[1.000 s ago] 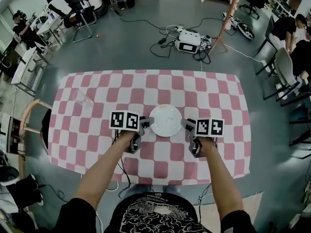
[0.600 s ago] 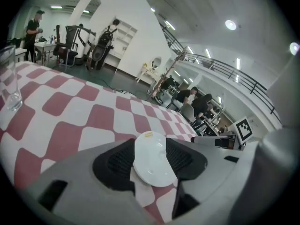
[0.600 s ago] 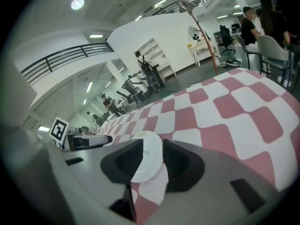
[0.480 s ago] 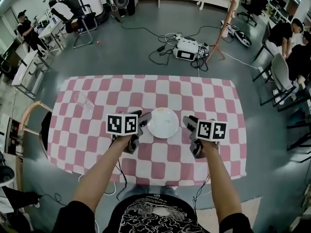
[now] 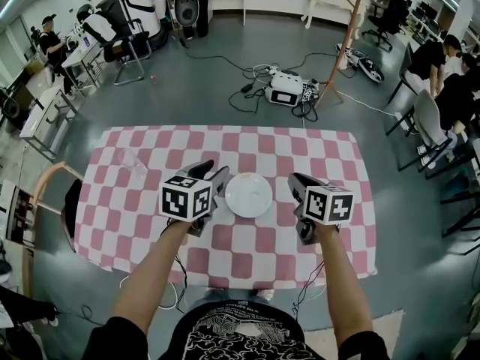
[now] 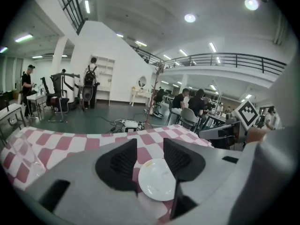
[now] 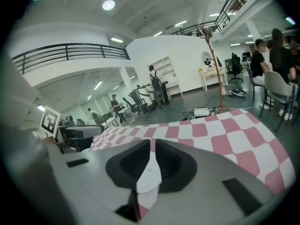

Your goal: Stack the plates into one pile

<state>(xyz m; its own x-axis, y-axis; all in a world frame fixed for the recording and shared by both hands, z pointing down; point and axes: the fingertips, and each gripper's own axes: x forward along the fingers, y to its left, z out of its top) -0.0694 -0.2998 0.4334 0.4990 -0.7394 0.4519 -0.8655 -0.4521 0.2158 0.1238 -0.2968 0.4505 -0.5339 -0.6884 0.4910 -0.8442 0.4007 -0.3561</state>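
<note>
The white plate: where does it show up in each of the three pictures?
Head view: white plate, middle of the pink-checked tablecloth.
Left gripper view: plate at bottom centre.
Right gripper view: only a sliver of the plate, low centre.
Shared landmark: that tablecloth, visible in all three.

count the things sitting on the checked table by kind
white plate: 1 (whether more lie under it cannot be told)
clear glass: 1
total: 2
</note>
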